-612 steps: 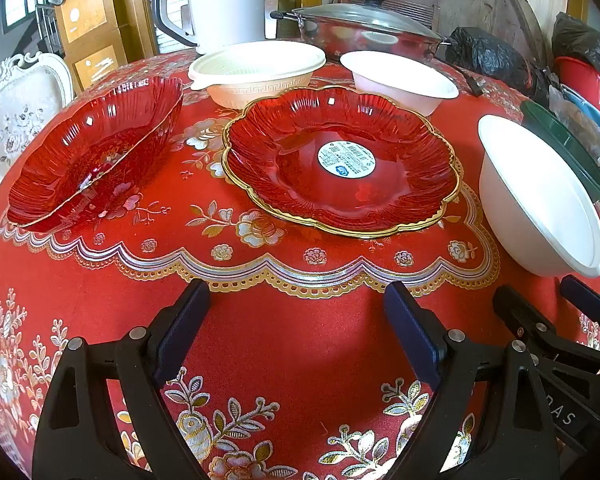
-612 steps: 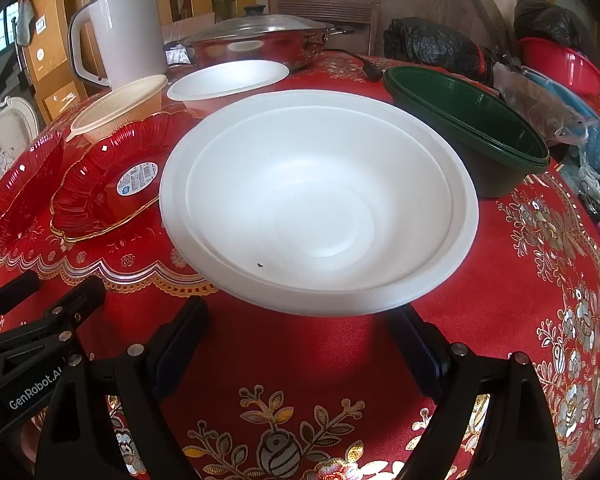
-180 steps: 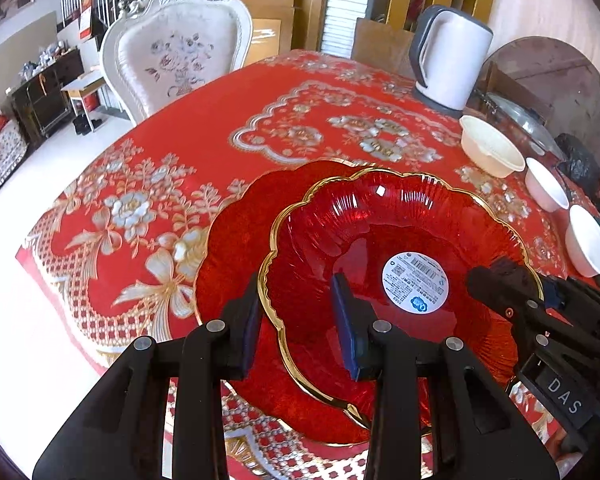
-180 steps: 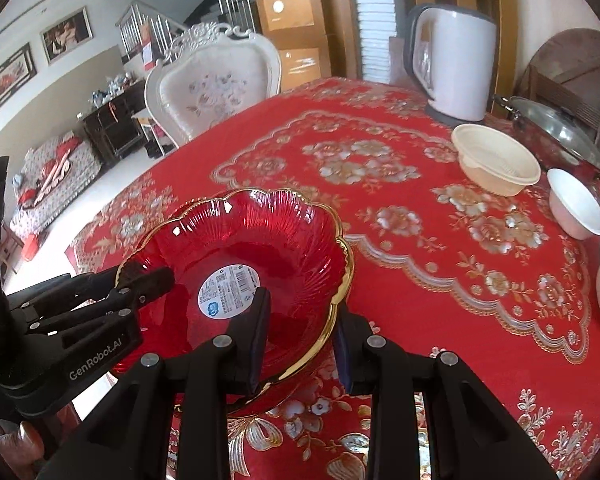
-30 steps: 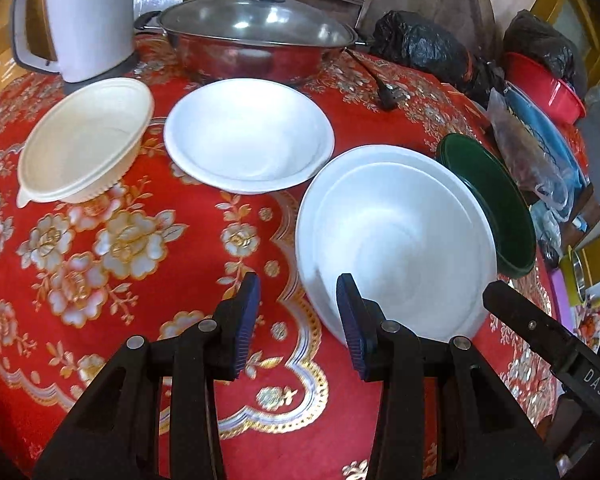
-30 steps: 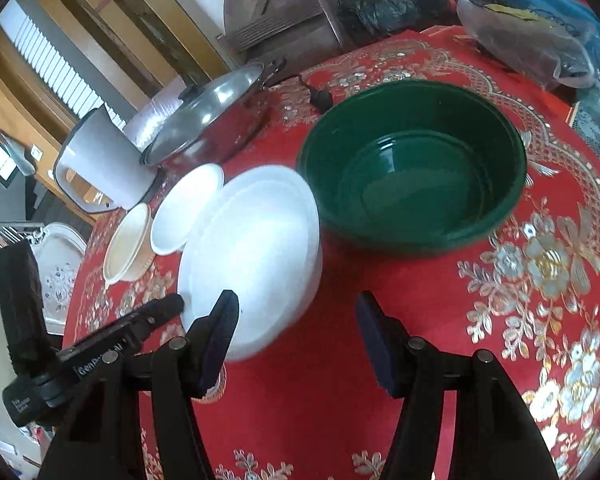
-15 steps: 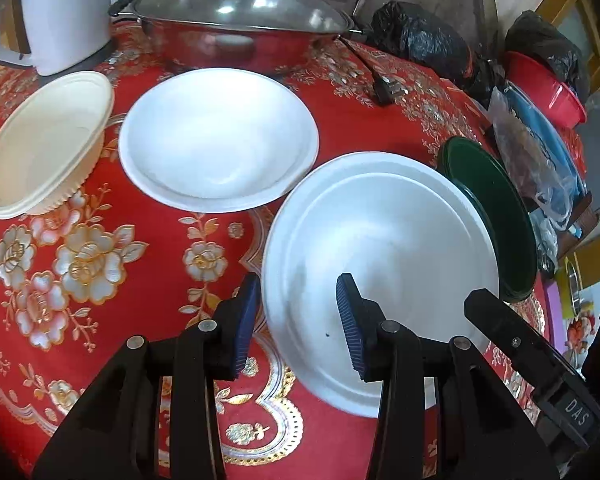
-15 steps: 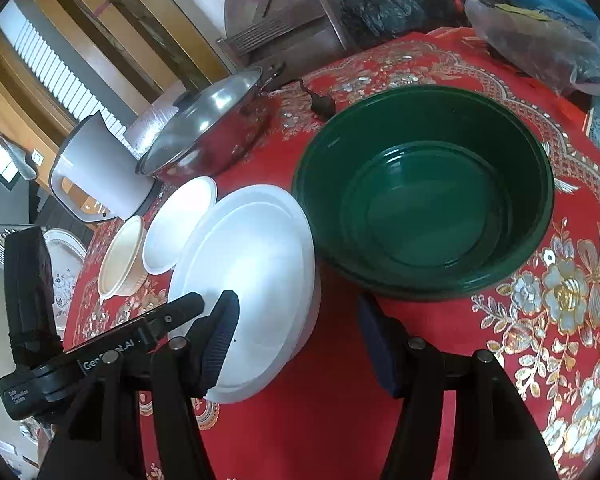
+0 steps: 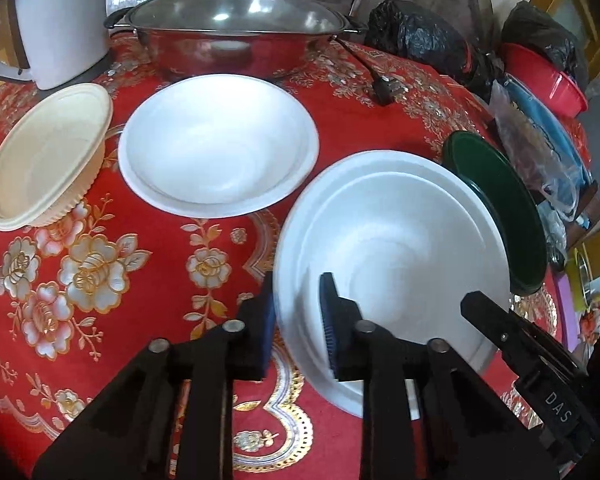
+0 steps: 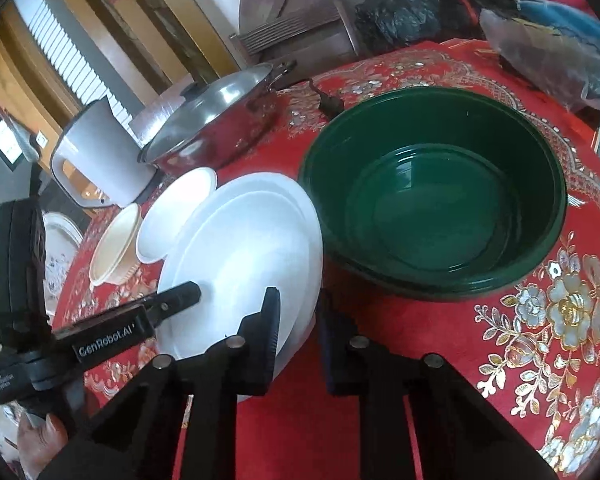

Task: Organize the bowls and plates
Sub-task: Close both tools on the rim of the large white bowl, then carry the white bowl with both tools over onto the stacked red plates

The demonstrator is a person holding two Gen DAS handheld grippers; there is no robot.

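Observation:
A large white bowl (image 9: 400, 240) sits on the red tablecloth; it also shows in the right wrist view (image 10: 240, 248). My left gripper (image 9: 298, 312) straddles its near-left rim, one finger outside and one inside, jaws narrowed around the rim. My right gripper (image 10: 298, 320) straddles the bowl's right rim the same way. A smaller white bowl (image 9: 218, 144) and a cream bowl (image 9: 44, 160) stand to the left. A dark green bowl (image 10: 436, 196) stands right of the large white bowl.
A lidded steel pot (image 9: 232, 36) and a white kettle (image 9: 56, 20) stand at the back. A power plug (image 9: 384, 90), black bags (image 9: 420, 44), a red basin (image 9: 544, 80) and a plastic-wrapped blue item (image 9: 540, 136) crowd the right.
Both grippers have moved forward onto the large white bowl's rim and their jaws have narrowed around it. The bowl looms larger in both views.

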